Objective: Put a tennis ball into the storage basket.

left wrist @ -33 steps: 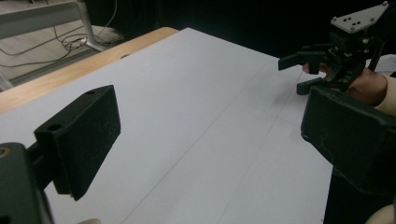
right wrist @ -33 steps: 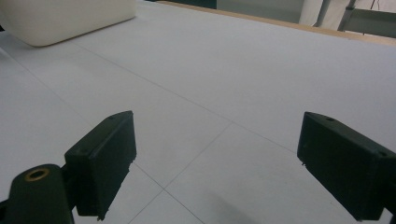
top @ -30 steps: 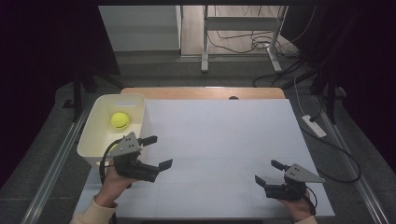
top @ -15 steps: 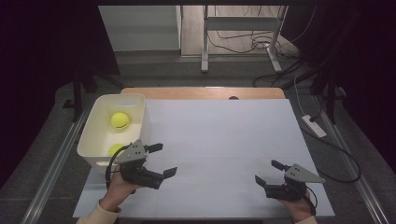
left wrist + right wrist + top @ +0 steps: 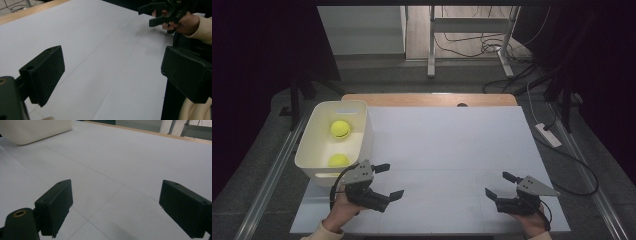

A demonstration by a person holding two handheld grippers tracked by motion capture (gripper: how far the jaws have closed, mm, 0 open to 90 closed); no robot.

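A white bin (image 5: 367, 134) stands at the table's left and holds two yellow-green balls, one farther back (image 5: 340, 129) and one nearer (image 5: 338, 160). My left gripper (image 5: 391, 180) hovers low over the white sheet just in front and to the right of the bin, open, with nothing between its jaws. In the left gripper view it (image 5: 112, 72) looks across bare sheet toward the other hand (image 5: 186, 23). My right gripper (image 5: 498, 184) sits near the front right edge, open and holding nothing. The right gripper view (image 5: 115, 205) shows the bin's wall (image 5: 32, 130) far off at upper left.
A white sheet (image 5: 447, 145) covers the table, with a wooden strip (image 5: 427, 99) along its far edge. A power strip (image 5: 548, 135) and cables lie on the floor to the right. Metal frame legs (image 5: 431, 45) stand behind the table.
My left gripper has come away from the bin's near end, moving right, toward the front edge and lower, which uncovers the second ball. The right gripper has stayed still.
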